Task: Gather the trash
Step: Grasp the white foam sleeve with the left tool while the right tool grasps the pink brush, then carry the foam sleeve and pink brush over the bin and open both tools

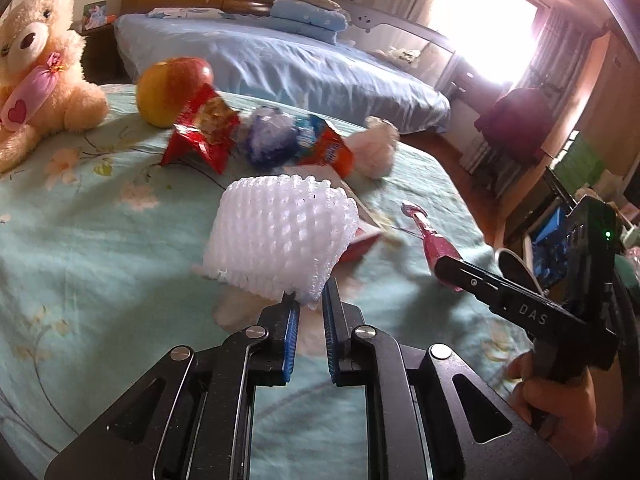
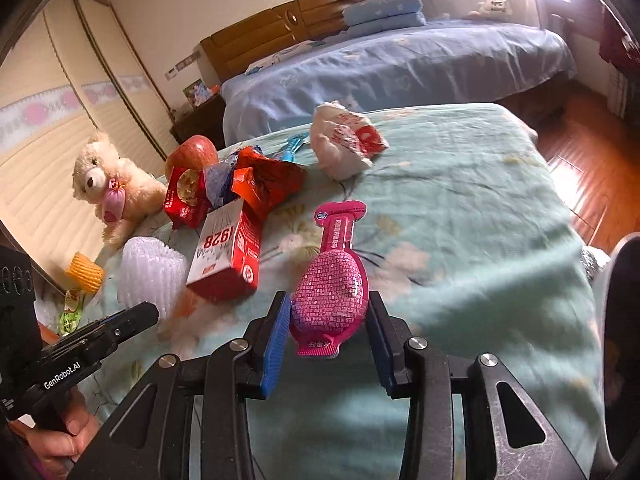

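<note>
- left gripper [image 1: 308,300] pinches white foam fruit net [image 1: 280,232] by its near edge, just above green bedspread [image 1: 100,240].
- right gripper [image 2: 328,320] clamps pink pouch [image 2: 332,280] between its pads.
- step: both pieces lifted; next likely needs a bin, none visible.

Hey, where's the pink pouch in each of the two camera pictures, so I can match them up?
Left wrist view: the pink pouch is at right of centre, sticking out of the right gripper, above the green bedsheet.
Right wrist view: the pink pouch is at lower centre, clamped between the blue fingers.
Shared landmark: the teddy bear, at the left in both views.
</note>
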The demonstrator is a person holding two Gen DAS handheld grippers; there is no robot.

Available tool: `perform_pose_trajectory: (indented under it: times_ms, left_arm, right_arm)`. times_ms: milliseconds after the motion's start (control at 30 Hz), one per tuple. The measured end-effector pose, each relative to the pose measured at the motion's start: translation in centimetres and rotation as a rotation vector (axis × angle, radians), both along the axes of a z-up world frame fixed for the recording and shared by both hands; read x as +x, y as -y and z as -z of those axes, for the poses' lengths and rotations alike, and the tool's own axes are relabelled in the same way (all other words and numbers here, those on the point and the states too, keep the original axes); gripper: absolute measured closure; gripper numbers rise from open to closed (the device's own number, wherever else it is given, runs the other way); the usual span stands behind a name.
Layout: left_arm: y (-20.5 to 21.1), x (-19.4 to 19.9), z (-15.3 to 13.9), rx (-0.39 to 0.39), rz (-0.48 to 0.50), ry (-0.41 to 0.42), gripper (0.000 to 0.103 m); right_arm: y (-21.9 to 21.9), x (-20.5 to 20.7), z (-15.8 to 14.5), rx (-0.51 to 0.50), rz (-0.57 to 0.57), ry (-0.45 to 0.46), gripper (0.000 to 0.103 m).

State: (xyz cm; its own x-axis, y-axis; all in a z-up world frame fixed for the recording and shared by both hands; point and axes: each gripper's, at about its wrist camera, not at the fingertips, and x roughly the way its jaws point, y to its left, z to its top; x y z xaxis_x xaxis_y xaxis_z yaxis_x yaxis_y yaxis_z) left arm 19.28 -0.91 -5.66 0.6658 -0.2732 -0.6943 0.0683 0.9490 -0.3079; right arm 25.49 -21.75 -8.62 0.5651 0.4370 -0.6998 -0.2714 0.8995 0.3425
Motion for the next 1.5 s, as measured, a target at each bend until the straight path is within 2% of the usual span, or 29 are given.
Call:
perform_pose_trajectory:
  times_ms: [733, 1500]
  left_arm:
    - [11.7, -2.2, -1.3, 0.021, 0.262, 0.016, 0.093]
    - [21.8, -1.3, -1.3, 0.063, 0.453, 0.007, 0.093]
  right_arm:
    - [9.6, -6.4, -1.3, 0.037, 0.183, 0.035, 0.064]
    - [17.9, -9.8, -1.3, 0.043, 0.365, 0.051, 0.064]
